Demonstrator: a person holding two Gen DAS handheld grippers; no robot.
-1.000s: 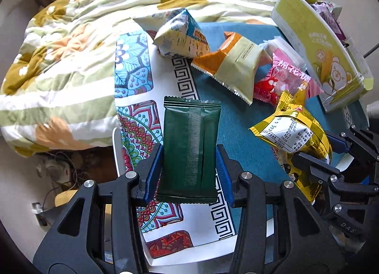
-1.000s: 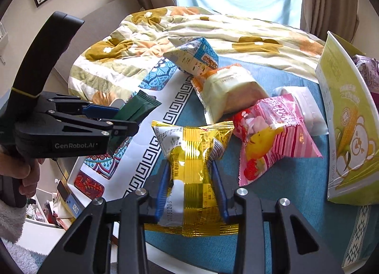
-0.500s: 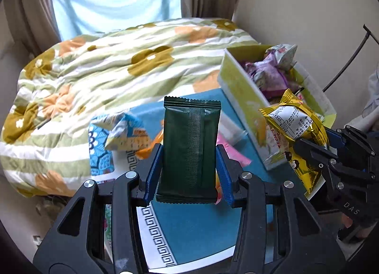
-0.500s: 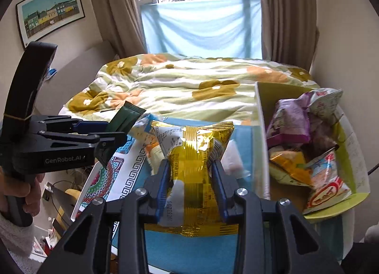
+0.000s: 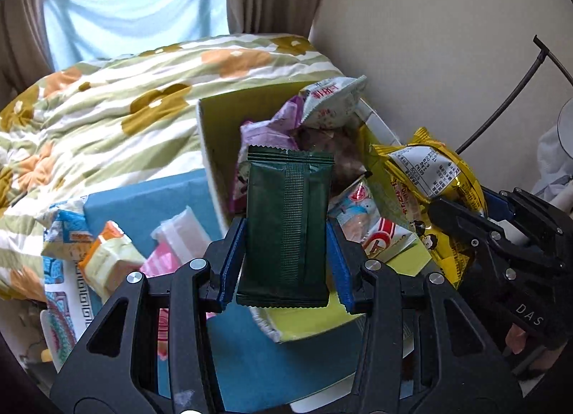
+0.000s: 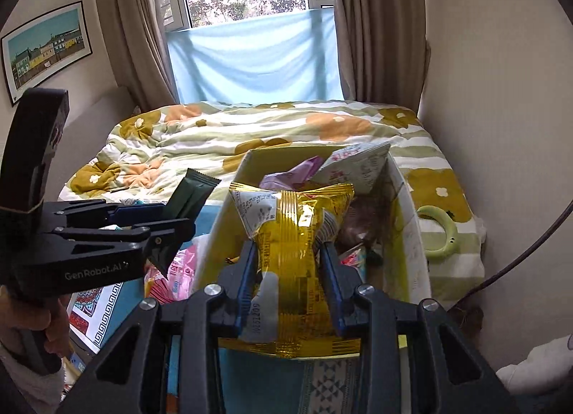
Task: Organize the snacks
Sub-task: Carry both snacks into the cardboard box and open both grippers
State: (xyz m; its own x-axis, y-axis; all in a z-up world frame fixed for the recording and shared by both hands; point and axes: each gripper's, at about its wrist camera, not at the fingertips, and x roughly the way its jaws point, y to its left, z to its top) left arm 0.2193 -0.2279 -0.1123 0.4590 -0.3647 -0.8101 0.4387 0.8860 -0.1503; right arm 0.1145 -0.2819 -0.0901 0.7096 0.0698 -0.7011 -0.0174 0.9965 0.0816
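Note:
My left gripper is shut on a dark green snack packet and holds it above the near corner of the yellow-green snack box. My right gripper is shut on a yellow foil snack bag and holds it over the box. The box holds several packets, a purple one and a white one among them. The yellow bag also shows at the right in the left wrist view. The green packet shows at the left in the right wrist view.
Loose snacks lie on the blue table: an orange-and-cream packet, a pink one, a blue-white one. A bed with a flowered quilt lies beyond. A wall stands right of the box.
Both grippers have moved up and to the right with their packets, from over the loose snacks on the table to over the box.

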